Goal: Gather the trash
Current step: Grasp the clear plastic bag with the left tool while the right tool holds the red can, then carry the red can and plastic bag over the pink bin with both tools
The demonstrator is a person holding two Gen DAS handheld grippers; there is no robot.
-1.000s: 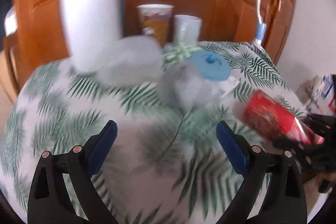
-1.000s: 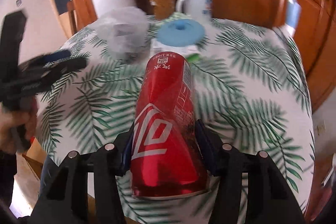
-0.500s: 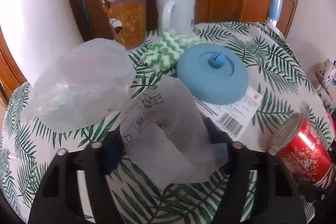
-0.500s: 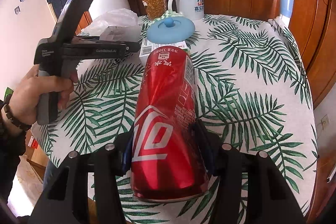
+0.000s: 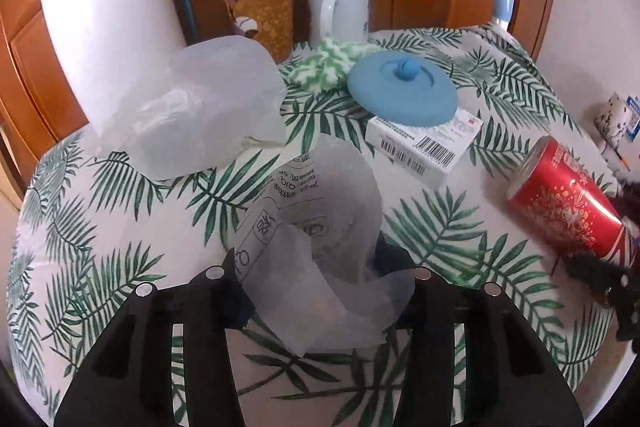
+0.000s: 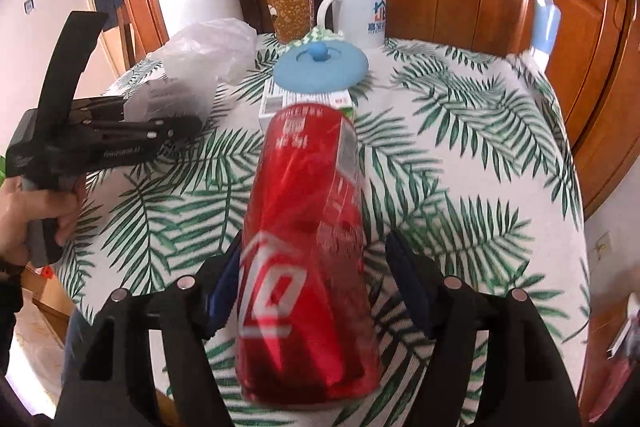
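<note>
Near edge of tabletop, R side: R gripper (image 6: 316, 279), black w/ blue pads, jaws just been opening. Btwn them lies 1 red aluminium drink can (image 6: 308, 227), blurred. Its L side meets the L pad; a gap shows at the R pad, so the can looks released, not gripped. The can's long axis runs straight away from the gripper, along its pointing line, base nearest the camera.

Near edge, L side: L gripper (image 5: 312, 279), same build, held in a person's hand (image 6: 36, 215), jaws just been closing. Btwn them sits 1 crumpled translucent plastic wrapper w/ black print (image 5: 320, 227); both pads appear to press on it, so it reads as grasped. It lies dead ahead of this tool, so the L hand is the nearer 1 for it and the R hand for the can. No bin is in view.

Mid-table, on the palm-leaf print tablecloth (image 6: 480, 147): white barcode carton (image 5: 424, 143) w/ a round blue silicone lid (image 5: 400, 91) resting partly on it; to their L, a clear crumpled plastic bag (image 5: 200, 107).

Far edge: green-white knitted cloth (image 5: 328, 63), printed paper cup (image 5: 260, 3), white ceramic mug (image 5: 340, 11), tall white kettle (image 5: 108, 11) at the far L corner. Wooden cabinet doors stand behind.
</note>
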